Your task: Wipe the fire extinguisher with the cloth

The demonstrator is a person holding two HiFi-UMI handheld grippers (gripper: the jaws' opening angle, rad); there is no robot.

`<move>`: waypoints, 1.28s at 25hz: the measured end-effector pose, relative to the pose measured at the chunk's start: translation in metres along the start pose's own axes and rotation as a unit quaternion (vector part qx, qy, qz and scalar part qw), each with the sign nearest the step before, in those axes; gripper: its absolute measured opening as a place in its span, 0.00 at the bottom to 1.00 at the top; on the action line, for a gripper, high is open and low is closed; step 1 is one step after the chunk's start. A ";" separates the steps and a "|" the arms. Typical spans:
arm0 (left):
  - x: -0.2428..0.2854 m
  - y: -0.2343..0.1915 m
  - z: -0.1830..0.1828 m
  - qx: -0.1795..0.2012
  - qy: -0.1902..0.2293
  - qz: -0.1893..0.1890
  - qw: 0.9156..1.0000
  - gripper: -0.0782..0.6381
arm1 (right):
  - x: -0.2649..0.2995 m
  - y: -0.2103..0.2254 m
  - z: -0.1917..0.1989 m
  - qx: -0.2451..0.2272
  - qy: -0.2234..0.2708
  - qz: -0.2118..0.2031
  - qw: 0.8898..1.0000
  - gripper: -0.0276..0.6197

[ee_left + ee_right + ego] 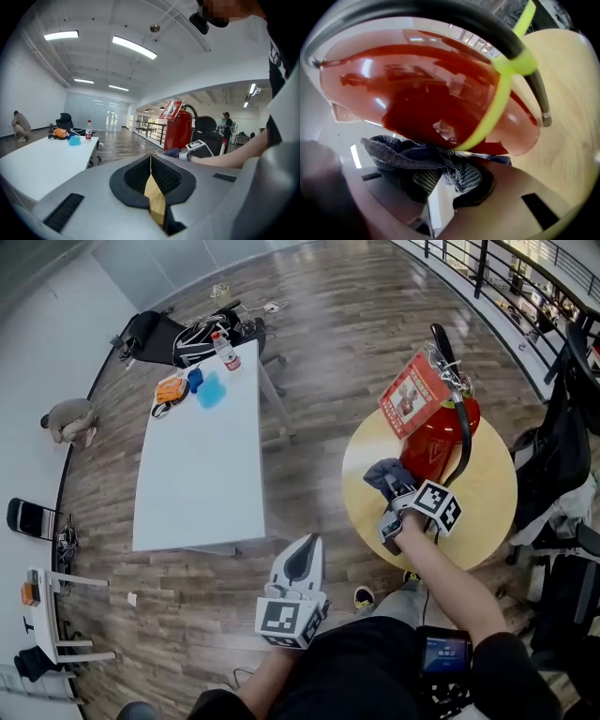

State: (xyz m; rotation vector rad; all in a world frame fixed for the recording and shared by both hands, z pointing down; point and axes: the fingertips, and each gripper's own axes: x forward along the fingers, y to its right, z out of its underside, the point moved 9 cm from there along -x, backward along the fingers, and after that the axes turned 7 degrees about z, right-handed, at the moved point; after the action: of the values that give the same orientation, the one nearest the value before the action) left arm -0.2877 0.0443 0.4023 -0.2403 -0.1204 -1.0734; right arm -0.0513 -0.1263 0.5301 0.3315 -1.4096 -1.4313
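One claw (436,183) clamped on cloth (401,152), against extinguisher (417,89)

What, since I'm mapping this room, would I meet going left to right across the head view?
Crouching person → white table → left gripper → fire extinguisher → black chair.
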 end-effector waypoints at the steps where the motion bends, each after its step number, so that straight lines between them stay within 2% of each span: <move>1: -0.001 -0.002 0.000 0.004 0.000 -0.002 1.000 0.14 | 0.006 0.015 0.004 -0.009 -0.005 0.021 1.000 0.17; 5: -0.002 -0.007 -0.002 0.009 -0.003 -0.005 1.000 0.14 | 0.015 0.068 0.017 -0.048 -0.029 0.093 0.994 0.17; 12: 0.005 -0.003 -0.002 0.012 -0.005 0.011 1.000 0.14 | 0.009 0.091 0.013 -0.160 -0.061 0.112 0.979 0.17; 18: 0.015 0.005 -0.004 0.011 0.002 0.032 0.999 0.14 | -0.029 0.126 -0.014 -0.190 -0.045 0.162 0.967 0.17; 21: 0.023 0.009 -0.004 0.011 0.003 0.043 0.999 0.14 | -0.039 0.138 -0.040 -0.215 -0.056 0.161 0.962 0.17; 22: 0.026 0.011 -0.004 0.011 0.002 0.047 0.999 0.14 | -0.039 0.137 -0.047 -0.243 -0.072 0.159 0.954 0.17; 25: 0.037 0.017 -0.005 0.010 0.002 0.055 0.998 0.14 | -0.030 0.129 -0.056 -0.358 -0.115 0.163 0.912 0.17; 26: 0.040 0.020 -0.006 0.010 0.002 0.056 0.998 0.14 | -0.028 0.130 -0.058 -0.373 -0.125 0.161 0.905 0.17; 32: 0.054 0.025 -0.010 0.006 0.004 0.040 0.999 0.14 | -0.042 0.148 -0.077 -0.365 -0.136 0.146 0.909 0.17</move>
State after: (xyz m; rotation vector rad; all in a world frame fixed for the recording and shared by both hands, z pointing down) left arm -0.2404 0.0070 0.4013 -0.2282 -0.1092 -0.9944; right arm 0.0952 -0.1000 0.6167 -0.5561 -0.9732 -1.6701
